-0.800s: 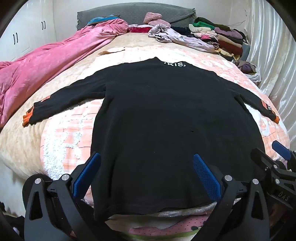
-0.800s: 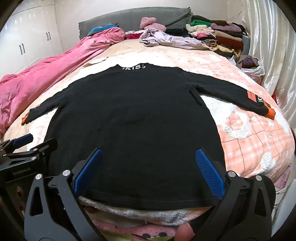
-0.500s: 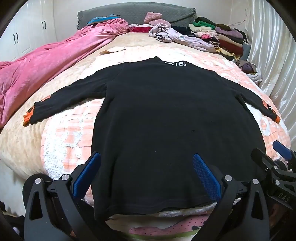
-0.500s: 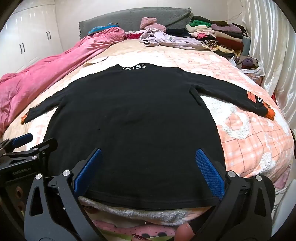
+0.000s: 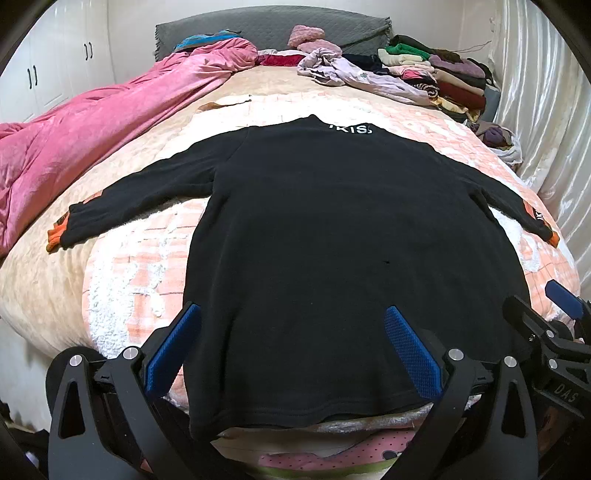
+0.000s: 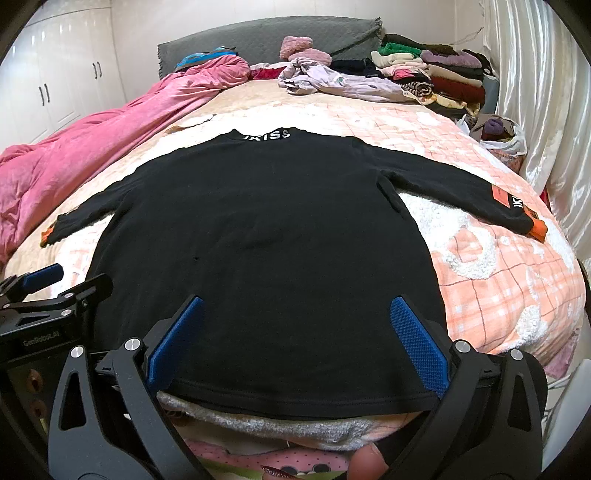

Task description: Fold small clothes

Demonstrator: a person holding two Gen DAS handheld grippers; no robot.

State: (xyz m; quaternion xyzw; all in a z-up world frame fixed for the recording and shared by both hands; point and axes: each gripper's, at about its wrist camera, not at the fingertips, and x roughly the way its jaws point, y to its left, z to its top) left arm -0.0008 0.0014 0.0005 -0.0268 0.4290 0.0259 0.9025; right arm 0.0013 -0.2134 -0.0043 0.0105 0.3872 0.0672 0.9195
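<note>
A black long-sleeved top [image 5: 332, 236] [image 6: 266, 236] lies flat on the bed, sleeves spread to both sides, orange cuffs at the ends, white letters at the collar. Its hem hangs at the near bed edge. My left gripper [image 5: 291, 347] hovers open over the hem's left part, nothing between its blue pads [image 5: 171, 349]. Open as well, my right gripper [image 6: 295, 343] hangs above the hem's right part with its pads [image 6: 419, 341] clear of the cloth. Each gripper shows at the edge of the other's view.
A pink quilt [image 5: 92, 129] [image 6: 92, 147] runs along the bed's left side. Loose and folded clothes [image 5: 424, 70] [image 6: 424, 70] are piled at the far right by the grey headboard [image 5: 258, 26]. A silky curtain [image 5: 546, 110] closes the right side. A fingertip [image 6: 365, 465] shows at the bottom.
</note>
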